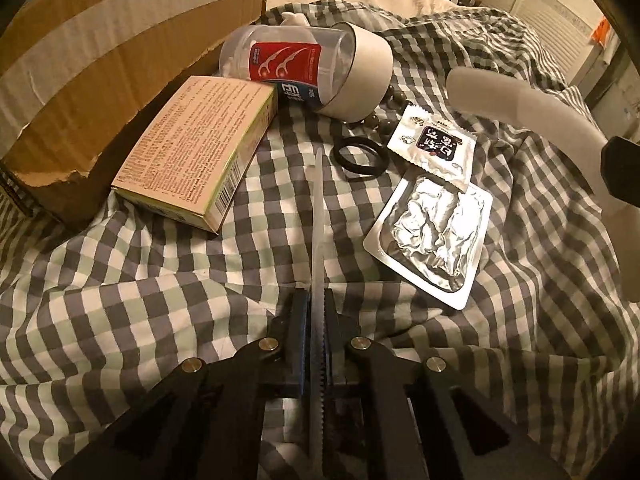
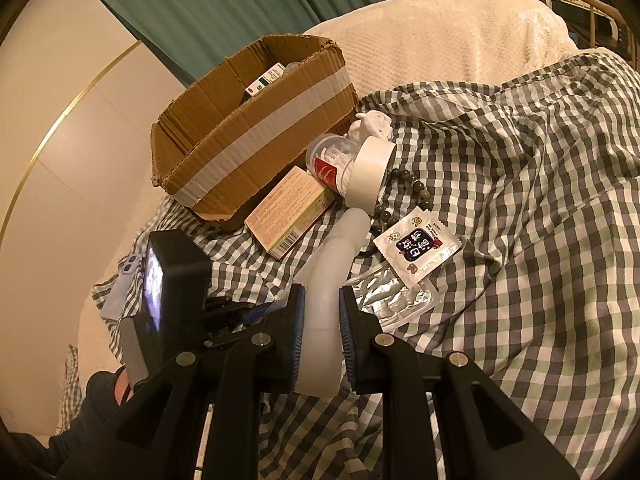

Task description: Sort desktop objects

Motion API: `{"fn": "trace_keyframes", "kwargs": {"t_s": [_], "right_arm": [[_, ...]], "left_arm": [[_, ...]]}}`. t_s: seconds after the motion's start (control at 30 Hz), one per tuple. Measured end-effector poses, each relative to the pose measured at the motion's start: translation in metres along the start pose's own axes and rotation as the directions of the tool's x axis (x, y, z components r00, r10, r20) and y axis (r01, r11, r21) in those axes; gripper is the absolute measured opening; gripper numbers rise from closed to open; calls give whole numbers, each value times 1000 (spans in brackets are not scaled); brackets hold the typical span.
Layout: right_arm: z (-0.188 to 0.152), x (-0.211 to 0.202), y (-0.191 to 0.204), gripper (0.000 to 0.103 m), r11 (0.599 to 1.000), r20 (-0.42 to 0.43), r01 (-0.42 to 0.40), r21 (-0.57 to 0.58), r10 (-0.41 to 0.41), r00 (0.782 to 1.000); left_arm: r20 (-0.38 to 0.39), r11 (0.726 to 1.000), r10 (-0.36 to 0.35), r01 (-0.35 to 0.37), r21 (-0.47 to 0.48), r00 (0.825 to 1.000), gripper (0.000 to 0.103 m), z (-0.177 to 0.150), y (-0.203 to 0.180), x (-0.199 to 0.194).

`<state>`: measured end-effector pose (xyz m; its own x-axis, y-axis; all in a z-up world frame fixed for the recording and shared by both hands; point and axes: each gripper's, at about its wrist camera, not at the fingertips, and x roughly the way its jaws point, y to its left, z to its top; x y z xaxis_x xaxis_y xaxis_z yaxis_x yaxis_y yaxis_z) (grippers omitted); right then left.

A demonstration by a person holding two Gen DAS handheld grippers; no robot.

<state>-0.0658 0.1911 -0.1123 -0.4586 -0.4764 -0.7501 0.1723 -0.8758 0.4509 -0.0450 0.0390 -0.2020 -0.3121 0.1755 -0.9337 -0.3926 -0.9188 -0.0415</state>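
My left gripper [image 1: 318,300] is shut on a thin serrated plastic knife [image 1: 319,216] that points forward over the checked cloth. My right gripper [image 2: 322,300] is shut on a curved white plastic handle [image 2: 336,256], which also shows at the right of the left wrist view [image 1: 532,116]. Ahead lie a tan box [image 1: 196,148], a clear floss-pick jar [image 1: 288,64] on its side, a tape roll [image 1: 368,76], a black ring [image 1: 360,156], dark beads [image 1: 394,100], a white sachet [image 1: 434,142] and a foil pack [image 1: 432,236].
An open cardboard box [image 2: 256,132] with a small carton inside stands at the back left, behind the tan box [image 2: 290,212]. A white figurine [image 2: 370,124] lies behind the jar. A cream blanket [image 2: 440,32] covers the far side. The left gripper's black body [image 2: 172,280] is at left.
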Motion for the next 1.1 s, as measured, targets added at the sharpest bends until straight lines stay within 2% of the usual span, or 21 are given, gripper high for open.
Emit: {"fn": "trace_keyframes", "kwargs": {"t_s": [0.07,0.1,0.13,0.2,0.27,0.37,0.53,0.57,0.63,0.83,1.0,1.07,1.1], "right_arm": [[0,0,0,18,1000,0,0,1,0,1000],[0,0,0,18,1000,1,-1,2,1,1000],[0,0,-1,18,1000,2,-2,4,2,1000],[-1,0,-3,18,1000,1,-5,7,5,1000],[-1,1,-5,18,1000,1,-7,10,7,1000],[-1,2,-7,18,1000,-2,-8,15,8,1000],[-1,3,-8,18,1000,-9,-9,15,9,1000],[-1,4,-8,18,1000,-9,-9,15,9,1000],[-1,4,-8,18,1000,-10,-9,15,9,1000],[-2,4,-8,18,1000,-9,-9,16,9,1000],[-2,2,-8,18,1000,0,-9,16,9,1000],[-2,1,-8,18,1000,2,-8,18,8,1000],[-2,1,-8,18,1000,2,-7,20,7,1000]], "left_arm": [[3,1000,13,-13,-2,1000,14,0,0,-4],[6,1000,18,-18,-7,1000,26,0,0,-7],[17,1000,28,-28,-15,999,49,0,1,-11],[68,998,49,-47,-28,996,77,0,3,-24],[131,998,49,-45,-34,990,78,0,4,-40],[151,1000,10,-7,-21,989,78,1,2,-48],[64,999,23,-25,29,998,77,6,-7,-17],[47,999,12,-13,31,999,75,9,-9,-11],[10,999,-22,21,31,1000,58,11,-9,-1],[-7,995,-96,96,-24,995,58,15,2,1],[-1,977,-184,183,-109,983,59,15,17,-6],[12,966,-221,220,-133,975,55,14,23,-11],[12,963,-229,229,-141,973,44,15,25,-10]]}}
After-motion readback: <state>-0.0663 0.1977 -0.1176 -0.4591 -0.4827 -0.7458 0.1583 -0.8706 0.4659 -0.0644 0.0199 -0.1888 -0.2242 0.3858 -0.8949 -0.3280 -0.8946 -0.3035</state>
